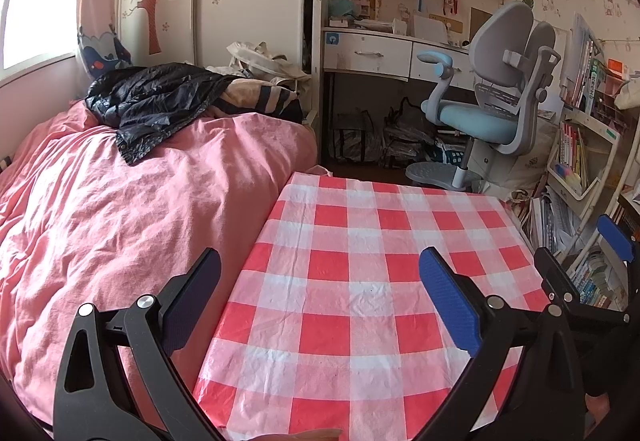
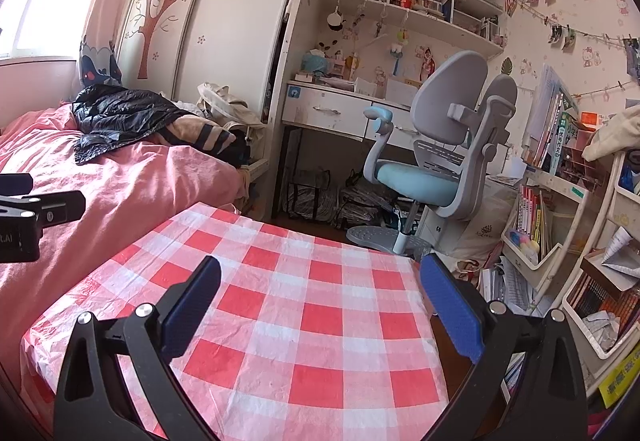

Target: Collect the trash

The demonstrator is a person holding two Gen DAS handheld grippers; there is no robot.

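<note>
My left gripper (image 1: 320, 293) is open and empty, held above the near left part of a table with a red-and-white checked cloth (image 1: 360, 233). My right gripper (image 2: 320, 297) is open and empty above the same table (image 2: 280, 281), to the right of the left one; it also shows at the right edge of the left wrist view (image 1: 576, 253). Part of the left gripper shows at the left edge of the right wrist view (image 2: 40, 209). No trash shows on the cloth. A black plastic bag (image 1: 152, 97) lies crumpled on the bed's far end, also in the right wrist view (image 2: 120, 113).
A bed with a pink cover (image 1: 120, 201) lies left of the table. A blue-grey desk chair (image 1: 492, 105) stands beyond the table before a white desk (image 1: 368, 53). Shelves with books (image 2: 560, 241) crowd the right side. Bags (image 2: 320, 197) sit under the desk.
</note>
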